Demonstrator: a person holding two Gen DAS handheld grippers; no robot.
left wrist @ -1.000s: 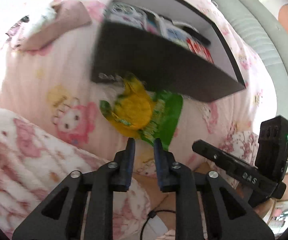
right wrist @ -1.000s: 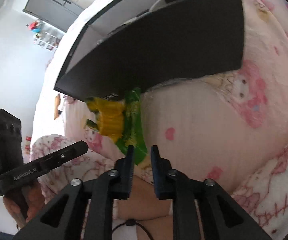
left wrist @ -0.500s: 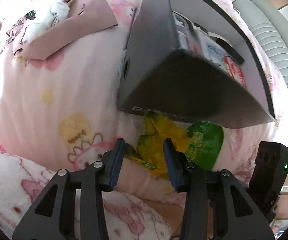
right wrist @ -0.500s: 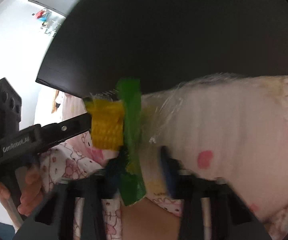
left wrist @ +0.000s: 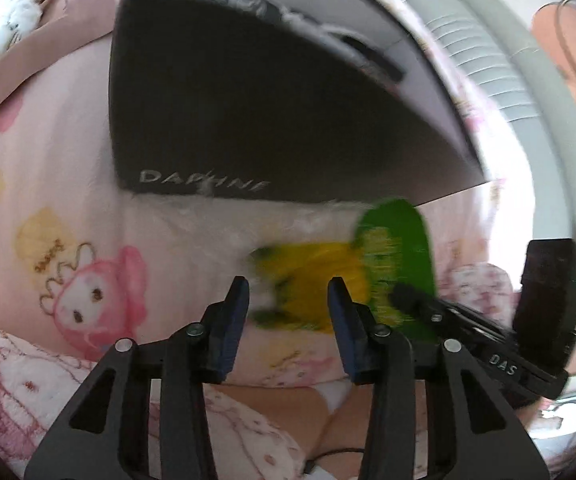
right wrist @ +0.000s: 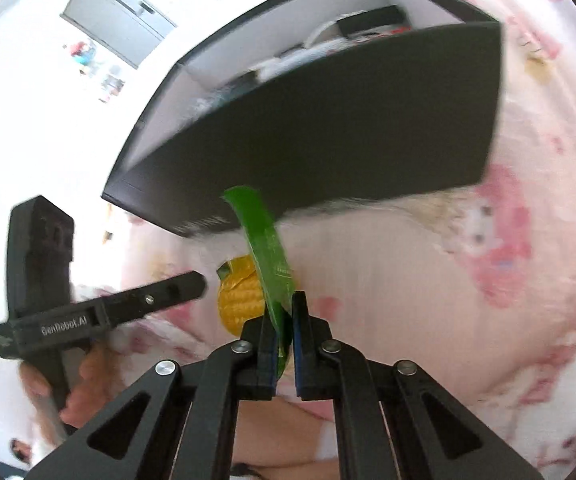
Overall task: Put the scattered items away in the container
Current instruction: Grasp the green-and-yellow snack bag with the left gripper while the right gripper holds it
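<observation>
Packet: a green and yellow snack packet (right wrist: 268, 264) printed with corn, seen edge-on in the right wrist view; its long axis runs up and slightly left from the right tool toward the box, with the free green end pointing at the box's near wall. In the left wrist view (left wrist: 387, 264) it is blurred, its green part to the right and yellow part to the left.
Where it is: over the bed cover, just in front of the box, outside it.
Right tool (right wrist: 285, 344): pads together, clamped on the packet's lower edge.
Left tool (left wrist: 288, 312): fingers apart, nothing pressed between them; the packet's yellow part shows beyond the gap, and whether it touches a finger cannot be told.
Container: a black cardboard box (right wrist: 327, 136) with white inside walls, lettered DAPHNE on its near side (left wrist: 204, 182), lying on the bed and already holding several items, too blurred to name.
Bed cover (left wrist: 48, 208): pink, with cartoon figures.
Hand (right wrist: 84, 384): grips the left tool's handle.
</observation>
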